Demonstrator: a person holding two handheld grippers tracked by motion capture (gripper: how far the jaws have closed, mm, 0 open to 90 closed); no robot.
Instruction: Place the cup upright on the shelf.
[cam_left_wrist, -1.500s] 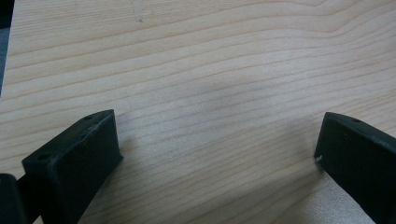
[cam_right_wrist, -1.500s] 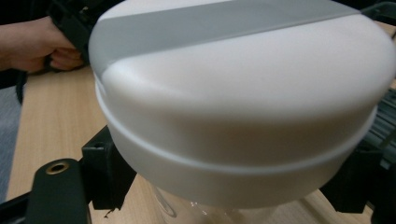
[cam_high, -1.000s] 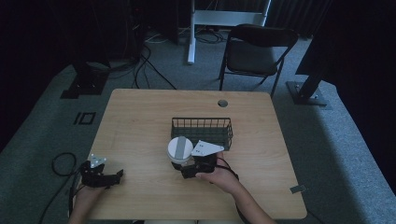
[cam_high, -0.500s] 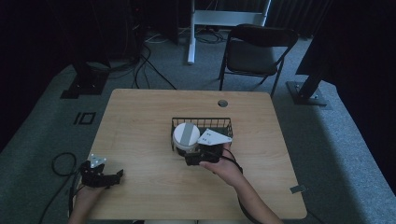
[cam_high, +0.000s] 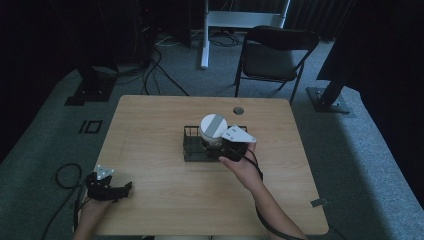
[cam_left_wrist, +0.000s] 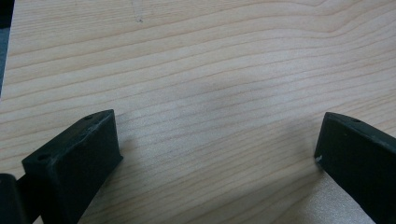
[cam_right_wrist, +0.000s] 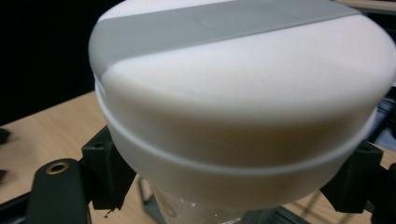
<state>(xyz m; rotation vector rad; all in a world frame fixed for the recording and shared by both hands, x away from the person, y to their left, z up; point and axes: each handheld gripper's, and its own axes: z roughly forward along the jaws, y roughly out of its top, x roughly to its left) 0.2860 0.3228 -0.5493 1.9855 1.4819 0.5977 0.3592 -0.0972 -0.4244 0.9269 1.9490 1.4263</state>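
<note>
Right hand-held gripper (cam_high: 216, 146) closed on a white, round-lidded plastic jar with a grey stripe across the top (cam_high: 213, 128). Seen in the right gripper view with both black jaws pressed against the jar's body (cam_right_wrist: 243, 140) just below the lid's rim, one on each side. Jaws spread only as wide as the jar allows. Clear lower part of the jar faintly visible beneath the lid, though too blurred to say what is inside.

Held upright over the left part of a black wire basket (cam_high: 192, 145) at the middle of the light wooden tabletop (cam_high: 150, 125). Possibly lowered a little way between the basket's walls, possibly just above them; hard to settle from the high view. Grey three-cornered plate (cam_high: 239, 134) on top of the right hand-held gripper, just beside the jar's lid.

Left hand-held gripper (cam_high: 122, 188) low at the near left corner of the tabletop, well apart from jar and basket. Wide open, jaws far apart in the left gripper view (cam_left_wrist: 215, 158), nothing between them but bare wood grain. Not gripping anything.

Black folding chair (cam_high: 275, 55) beyond the far edge of the tabletop, on grey carpet.
</note>
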